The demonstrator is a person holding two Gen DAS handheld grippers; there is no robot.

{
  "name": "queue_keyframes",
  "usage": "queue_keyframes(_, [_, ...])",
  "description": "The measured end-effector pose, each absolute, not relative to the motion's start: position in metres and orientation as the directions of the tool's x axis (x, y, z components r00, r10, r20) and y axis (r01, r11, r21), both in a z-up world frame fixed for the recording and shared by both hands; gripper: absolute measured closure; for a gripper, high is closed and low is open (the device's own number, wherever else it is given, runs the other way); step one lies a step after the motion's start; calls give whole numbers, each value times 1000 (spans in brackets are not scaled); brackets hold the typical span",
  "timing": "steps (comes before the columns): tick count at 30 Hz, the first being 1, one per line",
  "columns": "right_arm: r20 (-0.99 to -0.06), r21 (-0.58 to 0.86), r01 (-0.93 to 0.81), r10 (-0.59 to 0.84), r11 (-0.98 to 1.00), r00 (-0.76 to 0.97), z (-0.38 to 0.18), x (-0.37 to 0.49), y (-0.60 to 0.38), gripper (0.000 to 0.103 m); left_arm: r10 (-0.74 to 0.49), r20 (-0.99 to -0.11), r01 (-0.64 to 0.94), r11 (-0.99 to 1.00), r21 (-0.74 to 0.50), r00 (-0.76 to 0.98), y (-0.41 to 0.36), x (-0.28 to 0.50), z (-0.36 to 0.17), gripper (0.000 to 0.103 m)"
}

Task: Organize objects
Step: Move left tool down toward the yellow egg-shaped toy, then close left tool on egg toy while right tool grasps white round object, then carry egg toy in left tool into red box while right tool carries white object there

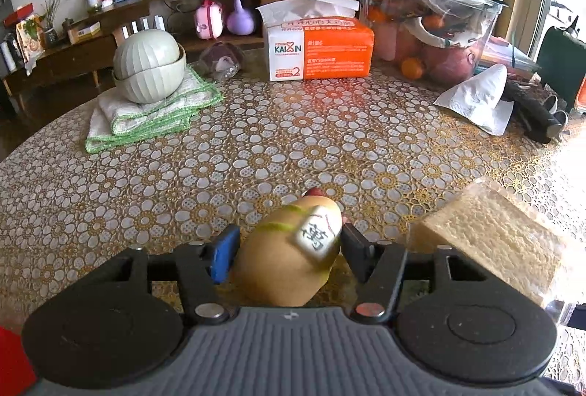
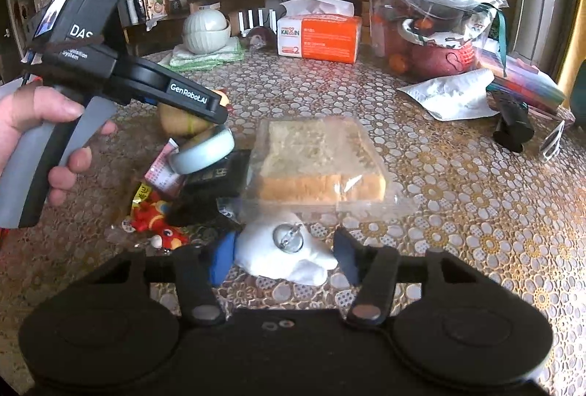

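In the left wrist view my left gripper (image 1: 289, 233) is shut on a tan plush toy (image 1: 282, 271) that carries a mahjong-tile tag; both pads press its sides just above the flowered tablecloth (image 1: 256, 154). The right wrist view shows that gripper (image 2: 216, 108) at left, held by a hand (image 2: 36, 125), with the toy (image 2: 181, 119) under its fingers. My right gripper (image 2: 284, 236) is closed around a soft white object (image 2: 263, 260) with a small metal knob, which lies on the table. A bagged loaf of sliced bread (image 2: 315, 161) lies just beyond it.
A blue-grey round case (image 2: 203, 152), a black item (image 2: 216, 180) and a red toy packet (image 2: 154, 213) crowd the left. At the back stand an orange tissue box (image 1: 318, 48), stacked bowls on towels (image 1: 150, 66) and a fruit bag (image 1: 432, 11). A white tissue (image 1: 479, 99) lies at the right.
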State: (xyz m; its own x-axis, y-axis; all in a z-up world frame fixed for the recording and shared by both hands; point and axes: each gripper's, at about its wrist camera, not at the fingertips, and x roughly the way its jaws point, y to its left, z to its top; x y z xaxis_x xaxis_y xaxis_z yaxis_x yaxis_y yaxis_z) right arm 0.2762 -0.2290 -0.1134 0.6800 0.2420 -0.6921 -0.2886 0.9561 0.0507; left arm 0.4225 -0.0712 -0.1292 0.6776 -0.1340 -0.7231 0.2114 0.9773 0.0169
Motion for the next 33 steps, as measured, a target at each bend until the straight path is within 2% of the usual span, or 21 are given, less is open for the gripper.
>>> queue_keyframes(2, [-686, 50, -289, 243, 956, 686, -112, 273, -229, 54, -132, -721, 213, 977, 22, 681, -72, 420, -127, 46])
queue_keyframes(4, [-681, 52, -295, 250, 954, 688, -108, 271, -229, 68, -130, -718, 208, 978, 21, 684, -70, 417, -125, 49])
queue_keyframes(17, [-684, 47, -275, 232, 960, 691, -92, 235, -239, 70, -111, -714, 158, 987, 0, 691, -57, 369, -94, 52])
queue_keyframes(33, [-637, 55, -318, 279, 946, 719, -38, 171, -226, 70, -193, -692, 207, 976, -64, 696, -46, 259, -47, 52])
